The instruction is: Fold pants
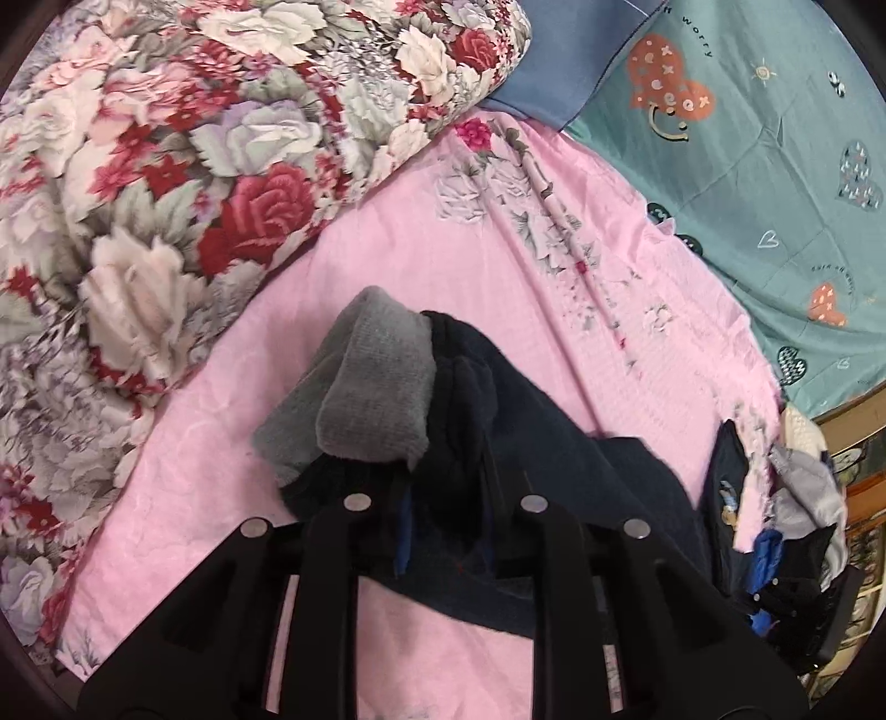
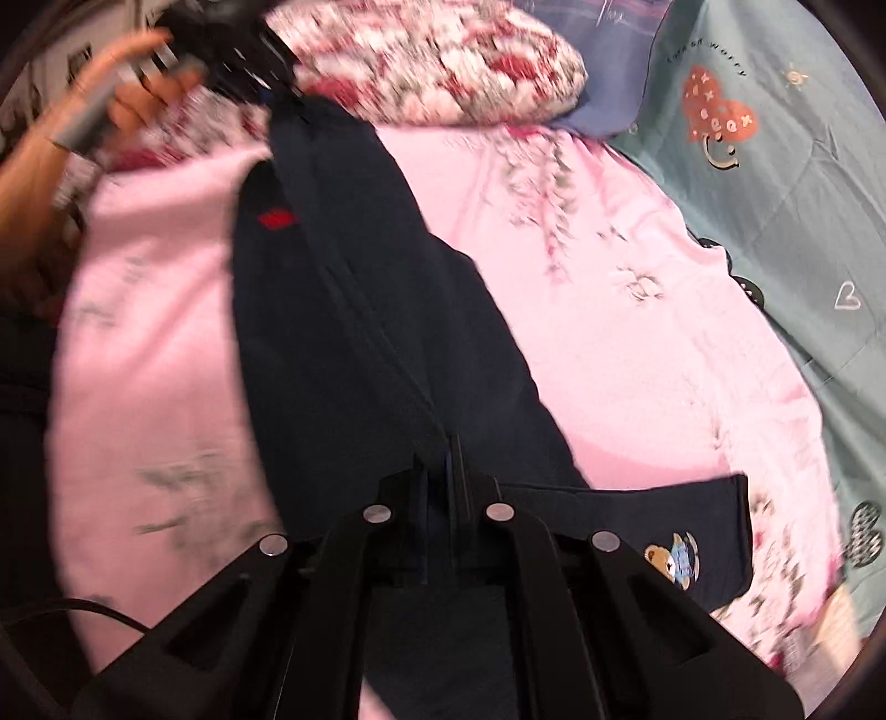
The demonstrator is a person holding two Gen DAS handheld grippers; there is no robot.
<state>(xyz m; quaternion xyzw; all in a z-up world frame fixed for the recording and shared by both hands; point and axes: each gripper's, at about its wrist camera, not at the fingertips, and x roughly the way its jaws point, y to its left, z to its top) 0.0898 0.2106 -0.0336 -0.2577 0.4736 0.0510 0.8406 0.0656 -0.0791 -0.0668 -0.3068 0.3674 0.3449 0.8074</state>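
The dark navy pants (image 2: 354, 310) stretch across the pink bedsheet (image 2: 637, 376) between my two grippers. My right gripper (image 2: 443, 471) is shut on one end of the pants, the fabric pinched between its narrow jaws. My left gripper (image 1: 443, 498) is shut on the other end, where a grey inner lining (image 1: 365, 382) folds out over the navy cloth (image 1: 498, 410). In the right wrist view the left gripper (image 2: 243, 50) and the hand holding it show blurred at the top left. A small red mark (image 2: 275, 220) sits on the pants.
A rolled floral quilt (image 1: 194, 166) lies along the far left. A teal blanket (image 1: 775, 166) with hearts covers the right. A navy garment with a bear print (image 2: 675, 554) lies beside the pants. A heap of clothes (image 1: 786, 526) sits at the bed's right edge.
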